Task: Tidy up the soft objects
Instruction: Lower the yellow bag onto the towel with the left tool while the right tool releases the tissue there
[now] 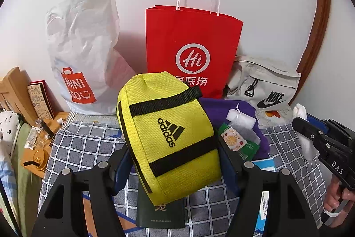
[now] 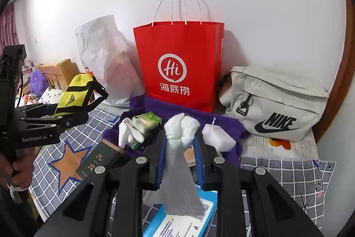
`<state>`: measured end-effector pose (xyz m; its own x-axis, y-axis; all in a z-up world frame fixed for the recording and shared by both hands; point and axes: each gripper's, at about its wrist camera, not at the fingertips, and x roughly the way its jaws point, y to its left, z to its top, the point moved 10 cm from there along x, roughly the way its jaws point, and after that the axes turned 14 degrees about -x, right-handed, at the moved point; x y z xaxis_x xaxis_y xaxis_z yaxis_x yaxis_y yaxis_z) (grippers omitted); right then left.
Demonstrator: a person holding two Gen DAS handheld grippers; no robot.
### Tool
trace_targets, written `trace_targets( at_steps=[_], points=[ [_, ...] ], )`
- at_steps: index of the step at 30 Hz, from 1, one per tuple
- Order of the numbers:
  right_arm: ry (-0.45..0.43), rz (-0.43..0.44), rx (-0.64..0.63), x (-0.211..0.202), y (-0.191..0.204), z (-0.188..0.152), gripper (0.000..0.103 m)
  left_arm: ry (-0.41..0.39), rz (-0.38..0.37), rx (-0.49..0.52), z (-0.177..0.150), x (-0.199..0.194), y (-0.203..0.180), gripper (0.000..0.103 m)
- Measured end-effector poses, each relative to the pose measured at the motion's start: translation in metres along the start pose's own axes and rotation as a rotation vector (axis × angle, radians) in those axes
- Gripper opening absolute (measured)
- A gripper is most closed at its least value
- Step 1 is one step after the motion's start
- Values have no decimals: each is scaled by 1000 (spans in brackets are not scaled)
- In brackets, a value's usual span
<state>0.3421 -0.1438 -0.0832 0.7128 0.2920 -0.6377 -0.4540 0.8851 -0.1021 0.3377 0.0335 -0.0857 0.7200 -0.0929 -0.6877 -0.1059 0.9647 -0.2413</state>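
The left gripper clamps a yellow pouch; the right gripper clamps a white foam sheet, red bag at twelve o'clock.

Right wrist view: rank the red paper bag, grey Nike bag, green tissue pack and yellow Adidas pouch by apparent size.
1. red paper bag
2. grey Nike bag, nearly as large
3. yellow Adidas pouch, partly hidden by the left gripper
4. green tissue pack
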Motion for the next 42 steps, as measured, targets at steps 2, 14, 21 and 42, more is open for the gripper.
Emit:
trace_targets(
  at_steps=[2, 14, 21, 42],
  points=[
    [2, 2, 2, 5, -2, 1, 24, 0, 0, 5, 3, 3, -1, 68],
    [30, 21, 27, 43, -16, 1, 24, 13, 2, 25, 18, 34, -12, 68],
    [14, 20, 37, 61, -25, 13, 24, 14, 13, 51, 28, 51, -19, 68],
    [85, 26, 90, 109, -53, -10, 24, 39, 14, 5, 50, 108, -12, 68]
  ],
)
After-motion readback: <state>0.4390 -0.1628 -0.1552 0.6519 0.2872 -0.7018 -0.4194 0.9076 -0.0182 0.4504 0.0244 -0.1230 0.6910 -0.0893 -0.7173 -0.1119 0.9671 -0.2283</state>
